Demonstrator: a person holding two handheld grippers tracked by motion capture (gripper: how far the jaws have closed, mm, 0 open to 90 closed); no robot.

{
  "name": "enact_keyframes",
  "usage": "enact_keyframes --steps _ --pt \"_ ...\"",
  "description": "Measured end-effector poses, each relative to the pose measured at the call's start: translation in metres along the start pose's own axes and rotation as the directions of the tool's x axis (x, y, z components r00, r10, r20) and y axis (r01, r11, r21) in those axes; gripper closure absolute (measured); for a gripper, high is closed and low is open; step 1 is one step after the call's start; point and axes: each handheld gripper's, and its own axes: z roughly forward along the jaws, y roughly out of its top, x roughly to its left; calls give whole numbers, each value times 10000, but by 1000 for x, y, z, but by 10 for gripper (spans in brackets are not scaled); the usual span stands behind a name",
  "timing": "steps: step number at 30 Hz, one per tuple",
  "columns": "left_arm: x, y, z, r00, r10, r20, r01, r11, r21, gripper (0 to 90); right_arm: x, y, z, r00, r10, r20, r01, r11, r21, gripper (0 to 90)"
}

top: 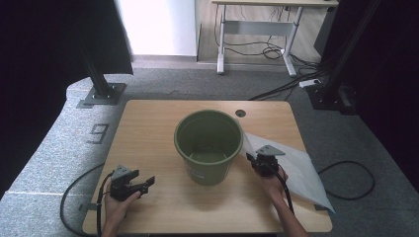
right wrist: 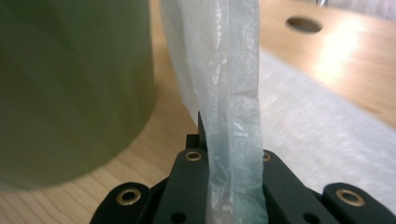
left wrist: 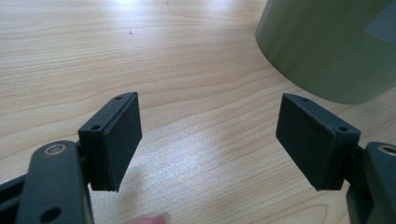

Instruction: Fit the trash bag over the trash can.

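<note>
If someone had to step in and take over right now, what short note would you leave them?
Right gripper: shut on an edge of the clear plastic bag, beside the green bucket.
Left gripper: open, holding nothing, resting on the table left of the bucket.
Bag: lies flat on the table's right side.
Done: bag gripped.
Left, probably: lift it, open it and line the bucket, which has no bag in it yet.

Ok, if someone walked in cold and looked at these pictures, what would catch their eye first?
Probably the green bucket, standing upright and empty in the middle of the wooden table. Next, the thin white plastic bag spread flat to the bucket's right, one edge pinched in the right gripper beside the bucket. The left gripper rests open near the table's front left, holding nothing.
</note>
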Motion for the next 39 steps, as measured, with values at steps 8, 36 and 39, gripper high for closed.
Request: enact_keyframes --steps 8,36,39 --pt "-3 -1 3 10000 12 74 -12 10000 45 222 -18 25 -39 9886 1260 -826 -1387 9750 -1737 886" --pt "-2 -3 1 9998 -159 88 159 9999 -45 222 -19 110 -123 9928 1131 -407 -1196 8966 -4265 887" --pt "-3 -3 1 9999 -124 95 124 9999 -31 223 -12 121 -135 9951 874 -466 -990 8822 -4603 887"
